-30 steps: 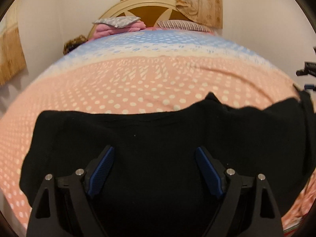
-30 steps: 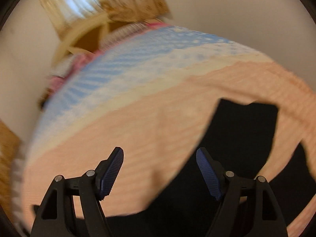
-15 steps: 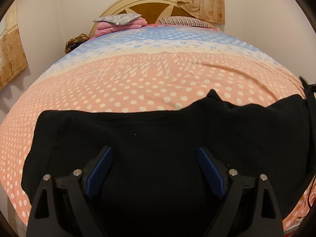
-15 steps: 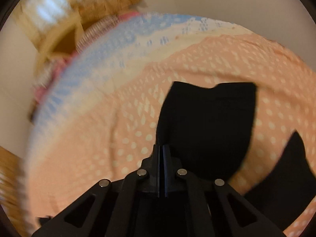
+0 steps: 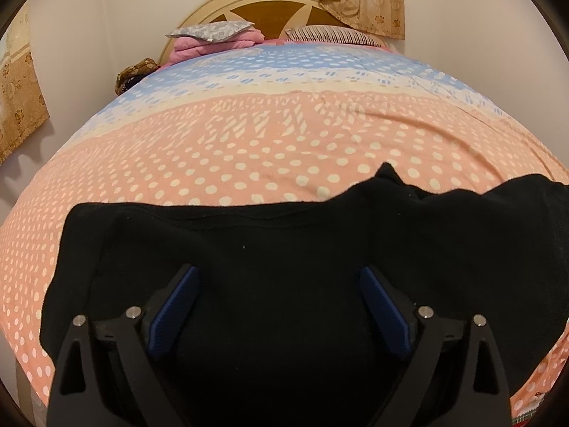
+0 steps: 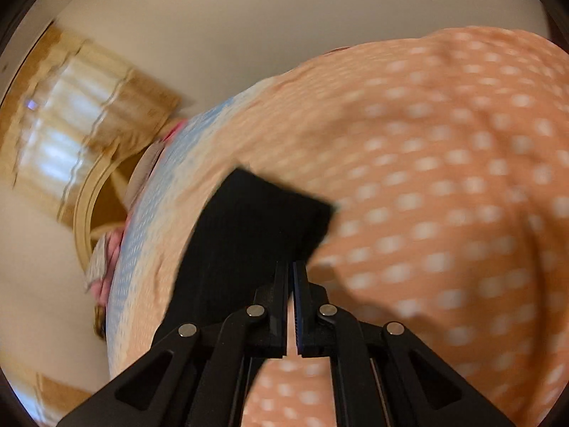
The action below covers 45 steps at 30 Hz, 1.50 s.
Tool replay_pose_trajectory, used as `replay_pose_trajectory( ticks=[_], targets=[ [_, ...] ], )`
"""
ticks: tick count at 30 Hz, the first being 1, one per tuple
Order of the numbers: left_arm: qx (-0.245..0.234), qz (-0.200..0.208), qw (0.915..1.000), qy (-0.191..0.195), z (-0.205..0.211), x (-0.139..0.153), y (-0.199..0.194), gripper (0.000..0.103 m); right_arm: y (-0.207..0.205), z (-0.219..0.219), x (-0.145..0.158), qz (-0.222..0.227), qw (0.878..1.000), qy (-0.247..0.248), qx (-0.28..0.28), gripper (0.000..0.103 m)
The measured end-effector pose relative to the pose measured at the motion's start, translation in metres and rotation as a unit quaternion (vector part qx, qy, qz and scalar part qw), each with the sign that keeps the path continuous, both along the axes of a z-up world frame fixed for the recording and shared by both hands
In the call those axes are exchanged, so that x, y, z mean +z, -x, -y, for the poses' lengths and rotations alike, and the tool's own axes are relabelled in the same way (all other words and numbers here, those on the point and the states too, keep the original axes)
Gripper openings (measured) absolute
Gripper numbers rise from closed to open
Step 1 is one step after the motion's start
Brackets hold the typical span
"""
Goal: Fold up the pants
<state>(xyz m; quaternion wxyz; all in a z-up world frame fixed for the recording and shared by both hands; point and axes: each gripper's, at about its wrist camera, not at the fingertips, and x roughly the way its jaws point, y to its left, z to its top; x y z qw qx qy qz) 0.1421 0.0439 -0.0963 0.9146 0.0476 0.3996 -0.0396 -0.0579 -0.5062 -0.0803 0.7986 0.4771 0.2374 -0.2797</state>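
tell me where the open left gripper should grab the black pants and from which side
Judging by the pose, the near-left corner of the black pants, where the edge lies free on the bedspread. The left gripper hangs open over the flat middle, with no edge to pinch; come in low from the left.

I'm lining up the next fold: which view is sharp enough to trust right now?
Left wrist view: sharp, evenly lit, only fisheye bulge; black pants show little surface detail. Right wrist view: motion-blurred; bedspread dots smear, the pants' edge is soft.
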Motion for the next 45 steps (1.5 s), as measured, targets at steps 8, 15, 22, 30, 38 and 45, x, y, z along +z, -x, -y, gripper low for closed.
replay_pose_trajectory(
  ticks=[8, 15, 22, 30, 38, 45],
  targets=[
    [-0.004, 0.009, 0.9998, 0.014, 0.008, 0.019, 0.015, 0.095, -0.001, 0.012, 0.040, -0.008, 0.998, 0.064, 0.020, 0.004],
    [-0.138, 0.079, 0.9871, -0.018, 0.063, 0.040, 0.056, 0.095, -0.006, 0.000, 0.018, 0.066, 0.996, -0.006, 0.061, 0.068],
    [-0.193, 0.040, 0.9790, 0.053, 0.086, 0.034, 0.073, 0.095, -0.048, -0.088, 0.003, 0.087, 0.974, -0.052, 0.201, 0.077],
    [-0.221, 0.024, 0.9744, 0.035, 0.098, 0.014, 0.098, 0.095, -0.069, -0.132, -0.014, 0.044, 0.977, -0.010, 0.210, 0.070],
    [-0.222, 0.031, 0.9737, 0.039, 0.094, 0.018, 0.107, 0.095, -0.090, -0.137, -0.043, 0.019, 0.970, -0.076, 0.231, 0.044],
    [-0.204, 0.019, 0.9771, 0.058, 0.086, 0.016, 0.098, 0.095, -0.092, -0.149, -0.048, 0.037, 0.965, -0.089, 0.242, 0.042]
  ],
)
